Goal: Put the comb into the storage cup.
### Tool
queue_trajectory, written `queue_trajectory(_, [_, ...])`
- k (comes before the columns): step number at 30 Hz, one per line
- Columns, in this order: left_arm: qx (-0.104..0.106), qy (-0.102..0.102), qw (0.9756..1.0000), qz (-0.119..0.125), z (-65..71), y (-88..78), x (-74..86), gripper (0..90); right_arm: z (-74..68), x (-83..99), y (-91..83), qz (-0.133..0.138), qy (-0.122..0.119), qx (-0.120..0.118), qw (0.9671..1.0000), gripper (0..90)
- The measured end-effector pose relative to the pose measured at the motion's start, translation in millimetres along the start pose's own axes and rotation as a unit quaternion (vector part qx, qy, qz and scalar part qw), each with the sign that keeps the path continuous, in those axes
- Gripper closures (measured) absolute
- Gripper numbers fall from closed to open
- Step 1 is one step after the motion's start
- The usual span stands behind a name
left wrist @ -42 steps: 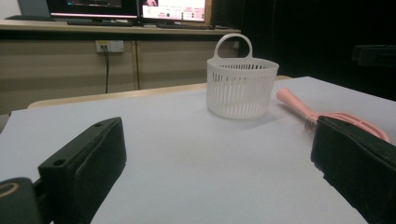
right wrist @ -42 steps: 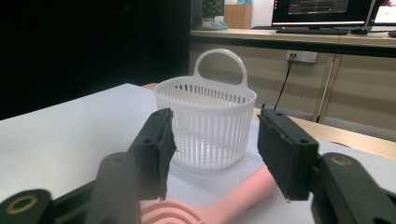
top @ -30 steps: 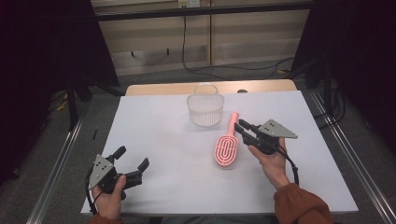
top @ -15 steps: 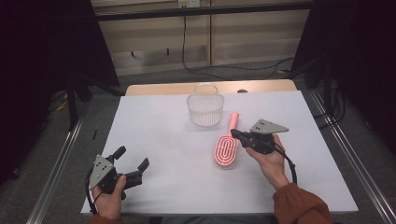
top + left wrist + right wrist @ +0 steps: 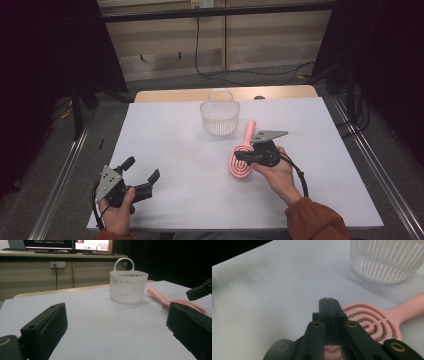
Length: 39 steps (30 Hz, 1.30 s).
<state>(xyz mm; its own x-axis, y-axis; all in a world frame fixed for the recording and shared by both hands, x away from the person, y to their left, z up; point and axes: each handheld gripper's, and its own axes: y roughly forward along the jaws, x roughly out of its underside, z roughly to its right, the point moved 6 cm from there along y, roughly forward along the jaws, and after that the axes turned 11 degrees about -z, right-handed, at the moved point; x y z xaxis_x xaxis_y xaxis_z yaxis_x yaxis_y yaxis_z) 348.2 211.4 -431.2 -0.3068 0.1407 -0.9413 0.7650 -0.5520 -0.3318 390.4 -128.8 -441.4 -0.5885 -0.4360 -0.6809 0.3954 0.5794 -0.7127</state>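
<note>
A pink hairbrush (image 5: 242, 157) lies flat on the white surface (image 5: 170, 150) right of the frame's centre in the high view, its round head toward the person and its handle angled up toward a white slatted basket (image 5: 219, 117). The right claw (image 5: 238, 154) rests over the edge of the brush head with its jaws having just closed fully; in the right gripper view the two black jaws meet tip to tip above the head's looped ribs (image 5: 367, 322), with nothing pinched between them. The brush has not been lifted, and by the look of it the pickup is not yet made: the jaws would have to open and take the handle or the rim before the brush could go anywhere, most likely into the basket.

At lower left of the high view the left claw (image 5: 142, 175) sits low over the surface with its jaws spread wide and empty, well apart from both brush and basket. In the left gripper view its own two pads (image 5: 47, 326) frame the basket (image 5: 128, 287) at upper centre and the brush (image 5: 172, 301) at right.

The basket stands upright and empty, handle raised, just beyond the brush handle's tip, near but not touching it. Nothing lies between brush and basket. Beyond the surface's far edge run a wooden strip (image 5: 190, 95), a pale wall panel and a hanging cable (image 5: 197, 45); screens (image 5: 67, 245) glow at upper left of the left gripper view.
</note>
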Motion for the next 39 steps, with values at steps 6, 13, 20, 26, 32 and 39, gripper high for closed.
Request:
queue_trajectory(6, [0.002, 0.0, 1.0, -0.001, 0.2, 1.2, 0.2, 3.4, -4.0, -6.6, 7.8, -0.047, -0.001, -0.007, 0.9989, 90.0])
queue_trajectory(13, [0.002, 0.001, 1.0, -0.003, 0.2, 1.8, 0.3, 3.4, -8.1, -10.2, 18.7, -0.093, -0.005, -0.015, 0.9956, 90.0])
queue_trajectory(20, [0.005, -0.001, 1.0, -0.004, 0.9, 2.2, 0.5, 3.4, -15.0, -16.5, 28.7, -0.137, -0.022, -0.013, 0.9902, 90.0])
queue_trajectory(26, [0.005, -0.001, 1.0, -0.003, 0.7, 2.5, 0.5, 3.4, -16.0, -22.5, 38.5, -0.167, -0.021, -0.011, 0.9857, 90.0])
queue_trajectory(32, [0.008, 0.001, 1.0, -0.006, 1.3, 2.4, 1.1, 3.4, -19.3, -25.7, 51.4, -0.191, -0.022, -0.008, 0.9814, 90.0])
queue_trajectory(39, [0.007, -0.003, 1.0, -0.003, 1.2, 2.6, 0.7, 3.4, -16.7, -22.7, 58.0, -0.202, -0.015, -0.002, 0.9793, 90.0])
